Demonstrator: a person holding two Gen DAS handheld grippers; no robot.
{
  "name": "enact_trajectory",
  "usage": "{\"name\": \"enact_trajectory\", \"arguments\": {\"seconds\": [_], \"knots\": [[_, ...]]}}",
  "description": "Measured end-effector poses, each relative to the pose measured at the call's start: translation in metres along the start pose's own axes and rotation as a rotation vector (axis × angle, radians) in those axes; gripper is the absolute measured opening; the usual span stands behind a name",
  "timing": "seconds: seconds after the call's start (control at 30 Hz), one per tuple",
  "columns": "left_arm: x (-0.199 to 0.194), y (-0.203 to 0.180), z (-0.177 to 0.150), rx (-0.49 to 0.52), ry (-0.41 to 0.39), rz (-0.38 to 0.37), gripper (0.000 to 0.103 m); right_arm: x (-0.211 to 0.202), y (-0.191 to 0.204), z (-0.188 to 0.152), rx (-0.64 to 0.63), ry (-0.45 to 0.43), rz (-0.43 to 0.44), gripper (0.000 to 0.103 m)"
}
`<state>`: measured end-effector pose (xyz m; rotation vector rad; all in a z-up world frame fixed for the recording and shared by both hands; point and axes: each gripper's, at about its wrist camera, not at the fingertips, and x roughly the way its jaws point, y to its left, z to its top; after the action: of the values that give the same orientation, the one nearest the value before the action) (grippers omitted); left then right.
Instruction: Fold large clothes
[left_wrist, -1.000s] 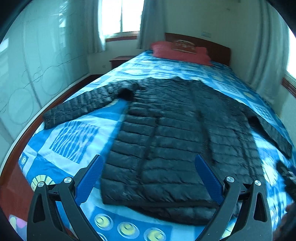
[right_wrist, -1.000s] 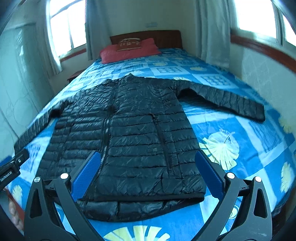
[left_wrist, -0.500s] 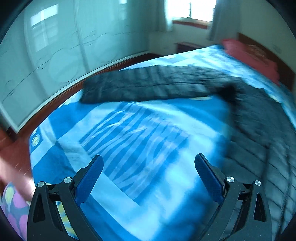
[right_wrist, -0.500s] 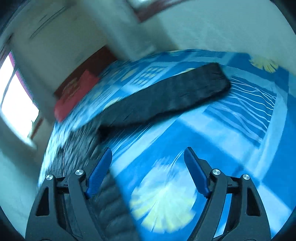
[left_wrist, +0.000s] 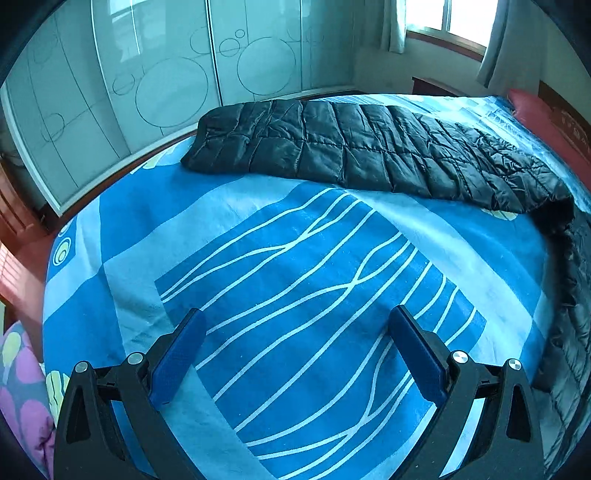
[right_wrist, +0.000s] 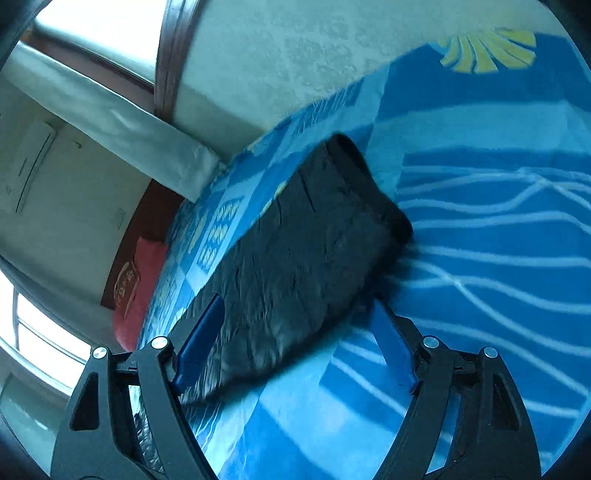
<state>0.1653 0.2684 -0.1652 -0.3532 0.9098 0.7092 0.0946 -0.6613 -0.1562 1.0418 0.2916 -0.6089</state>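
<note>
Left wrist view: left gripper (left_wrist: 295, 325), jaws wide apart and empty, hangs over the blue bedspread (left_wrist: 229, 221); the black puffer coat's left sleeve (left_wrist: 351, 155) lies flat ahead, well apart. Right wrist view, blurred and tilted: right gripper (right_wrist: 297, 317), jaws spread, straddles the right sleeve (right_wrist: 314, 251); contact unclear. Only this view shows the sleeve's open cuff (right_wrist: 369, 177).

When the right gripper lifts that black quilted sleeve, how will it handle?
The sleeve will probably be floppy: it lies limp and flat on the bedspread, so the unheld length should droop. Its puffy quilted panels, clearer on the other sleeve, suggest it is light for its bulk. The shiny shell may slide between the open right gripper fingers.
</note>
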Motion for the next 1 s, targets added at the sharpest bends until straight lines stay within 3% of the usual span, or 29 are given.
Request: {"name": "enact_trajectory", "arguments": {"seconds": [0.13,0.2,0.27,0.37,0.5,0.7,0.97,1.0], "knots": [[-0.001,-0.002,-0.003,0.003,-0.009,0.012,0.099,0.01,0.002,0.003,-0.02,-0.025,0.005,0.078],[-0.002,-0.002,-0.005,0.001,-0.012,0.013,0.099,0.016,0.0,0.006,-0.035,-0.038,-0.033,0.064],[-0.002,-0.002,-0.005,0.003,-0.016,0.014,0.099,0.02,-0.003,0.008,-0.028,-0.046,-0.062,0.039],[-0.002,-0.002,-0.005,0.004,-0.018,0.015,0.099,0.017,-0.002,0.012,-0.026,-0.051,-0.092,0.013],[-0.001,-0.001,-0.005,0.006,-0.021,0.018,0.099,0.001,0.04,0.008,-0.16,-0.111,-0.085,0.008],[-0.002,-0.001,-0.007,0.007,-0.026,0.019,0.099,-0.017,0.163,-0.042,-0.468,-0.13,0.04,0.007],[-0.003,0.002,-0.01,-0.001,-0.037,0.008,0.099,-0.003,0.322,-0.178,-0.767,0.016,0.258,0.007],[-0.003,0.002,-0.01,-0.001,-0.039,0.007,0.099,0.003,0.346,-0.207,-0.81,0.047,0.286,0.007]]}}
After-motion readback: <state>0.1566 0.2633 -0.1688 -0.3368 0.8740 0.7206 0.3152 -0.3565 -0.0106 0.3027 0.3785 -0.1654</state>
